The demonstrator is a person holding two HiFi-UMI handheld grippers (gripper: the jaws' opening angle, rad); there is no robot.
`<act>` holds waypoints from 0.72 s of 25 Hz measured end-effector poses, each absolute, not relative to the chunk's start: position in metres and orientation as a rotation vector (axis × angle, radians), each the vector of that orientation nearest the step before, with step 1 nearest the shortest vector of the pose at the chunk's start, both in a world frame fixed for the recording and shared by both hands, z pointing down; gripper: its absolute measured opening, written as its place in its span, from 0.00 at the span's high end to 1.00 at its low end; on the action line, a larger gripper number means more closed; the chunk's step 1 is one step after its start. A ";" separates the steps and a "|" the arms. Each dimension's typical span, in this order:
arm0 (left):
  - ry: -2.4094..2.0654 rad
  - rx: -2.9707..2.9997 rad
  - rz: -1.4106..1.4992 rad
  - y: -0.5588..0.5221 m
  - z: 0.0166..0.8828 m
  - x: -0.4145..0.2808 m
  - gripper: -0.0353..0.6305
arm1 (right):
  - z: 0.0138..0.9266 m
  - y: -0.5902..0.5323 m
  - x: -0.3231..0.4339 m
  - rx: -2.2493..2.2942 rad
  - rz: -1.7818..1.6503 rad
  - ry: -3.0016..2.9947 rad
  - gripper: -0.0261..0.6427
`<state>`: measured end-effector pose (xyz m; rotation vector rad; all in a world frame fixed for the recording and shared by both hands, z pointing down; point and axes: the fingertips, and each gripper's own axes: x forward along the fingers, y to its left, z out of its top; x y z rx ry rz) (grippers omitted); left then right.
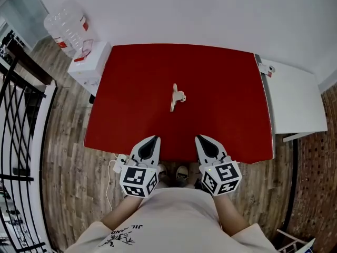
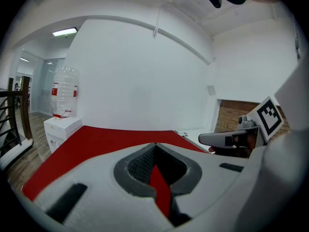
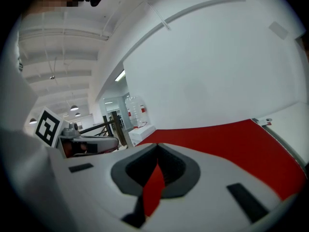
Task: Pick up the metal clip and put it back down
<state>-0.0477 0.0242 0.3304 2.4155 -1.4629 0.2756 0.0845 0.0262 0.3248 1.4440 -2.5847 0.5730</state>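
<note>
Metal clip (image 1: pixel 177 97), a pale, flat strip with a small looped handle jutting from its right side, lies alone near the middle of the counter (image 1: pixel 226 83). The counter has a smooth, matte red top with a gently curved far edge. The clip is well apart from both tools.

The left hand-held gripper (image 1: pixel 154 138) and the right hand-held gripper (image 1: pixel 199 138) sit side by side at the counter's near edge, pointing toward the clip. Each has a white plastic shell tapering to a point. In the gripper views, both pairs of jaws are together at the tips, with nothing between them. The left one's dark grey pads (image 2: pixel 139 164) have a fine ribbed texture. Each tool carries a cube (image 1: pixel 139 181) with bold black-and-white square markers, but no readable words.

Beyond the counter's far left corner, a clear, ribbed plastic water bottle (image 1: pixel 67 26) stands on a boxy white dispenser (image 1: pixel 90 63). Both bear red-and-white labels whose print is too small to read.

A white table (image 1: pixel 295 99) adjoins the counter on the right. The floor (image 1: pixel 68 157) is grey-brown wood plank, and a black metal railing (image 1: pixel 16 120) runs along the left.

The person's light shirt (image 1: pixel 174 220) shows dark lettering and a branch-like drawing, only partly in view.
</note>
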 end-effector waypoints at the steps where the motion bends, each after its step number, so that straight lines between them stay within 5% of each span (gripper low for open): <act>1: -1.455 2.424 0.278 0.020 0.329 -0.048 0.94 | 0.325 0.023 0.085 1.461 0.584 -2.576 0.95; 18: -1.375 2.411 0.309 -0.060 0.356 -0.057 0.94 | 0.359 -0.046 0.084 1.511 0.655 -2.466 0.95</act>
